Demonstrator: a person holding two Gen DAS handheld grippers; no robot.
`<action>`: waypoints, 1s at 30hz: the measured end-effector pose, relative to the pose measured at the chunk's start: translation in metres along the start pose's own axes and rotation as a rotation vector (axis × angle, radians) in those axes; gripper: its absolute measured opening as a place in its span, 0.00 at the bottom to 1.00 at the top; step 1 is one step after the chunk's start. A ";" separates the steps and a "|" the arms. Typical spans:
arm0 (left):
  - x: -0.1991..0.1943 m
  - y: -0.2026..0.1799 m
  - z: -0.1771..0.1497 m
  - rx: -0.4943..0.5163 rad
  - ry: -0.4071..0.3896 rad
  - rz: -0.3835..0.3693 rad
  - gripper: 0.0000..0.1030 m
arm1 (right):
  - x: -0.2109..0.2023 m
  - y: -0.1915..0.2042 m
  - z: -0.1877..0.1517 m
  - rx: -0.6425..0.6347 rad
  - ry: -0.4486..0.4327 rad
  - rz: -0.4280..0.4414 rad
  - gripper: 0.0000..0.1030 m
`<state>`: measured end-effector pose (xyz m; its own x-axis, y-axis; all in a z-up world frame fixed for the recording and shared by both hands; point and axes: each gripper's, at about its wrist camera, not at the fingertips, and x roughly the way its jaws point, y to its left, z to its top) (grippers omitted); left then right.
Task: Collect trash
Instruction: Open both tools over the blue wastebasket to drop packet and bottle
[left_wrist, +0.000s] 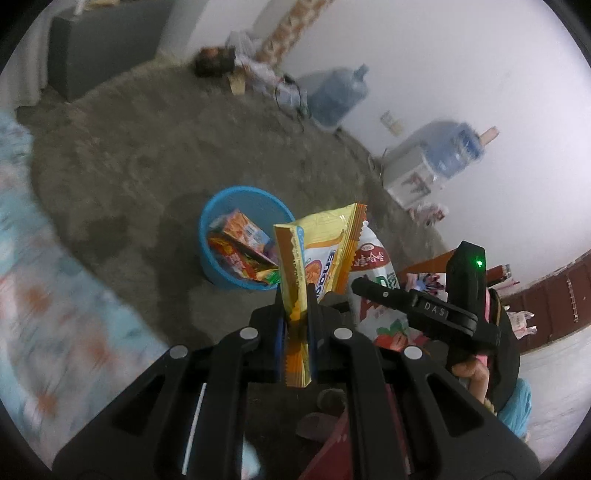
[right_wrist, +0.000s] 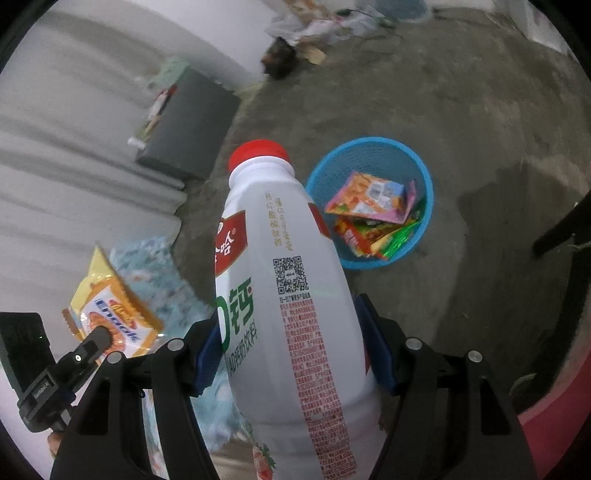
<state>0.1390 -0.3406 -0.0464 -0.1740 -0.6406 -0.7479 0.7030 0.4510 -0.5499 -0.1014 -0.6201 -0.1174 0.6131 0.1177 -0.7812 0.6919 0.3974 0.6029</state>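
My left gripper is shut on a yellow snack wrapper, held upright above the floor. A blue basket with several wrappers inside stands on the floor just beyond and left of it. My right gripper is shut on a white drink bottle with a red cap. The blue basket lies ahead and to the right of the bottle. The bottle shows behind the wrapper in the left wrist view. The yellow wrapper and left gripper show at lower left in the right wrist view.
Grey concrete floor all round. Two water jugs and a white dispenser stand along the wall. A grey box stands by the curtain. A patterned blue cloth lies at left. Litter sits at the far wall.
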 end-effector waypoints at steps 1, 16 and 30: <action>0.015 -0.002 0.011 0.002 0.014 0.011 0.08 | 0.006 -0.004 0.008 0.017 0.001 0.000 0.63; 0.106 0.031 0.079 -0.089 0.000 0.108 0.72 | 0.096 -0.091 0.056 0.230 0.004 -0.018 0.76; -0.113 -0.012 -0.021 0.078 -0.290 0.126 0.80 | -0.029 0.049 -0.017 -0.350 -0.222 -0.126 0.76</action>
<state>0.1357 -0.2605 0.0371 0.1133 -0.7379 -0.6653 0.7591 0.4964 -0.4212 -0.0914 -0.5890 -0.0684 0.6254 -0.1349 -0.7685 0.6189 0.6856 0.3833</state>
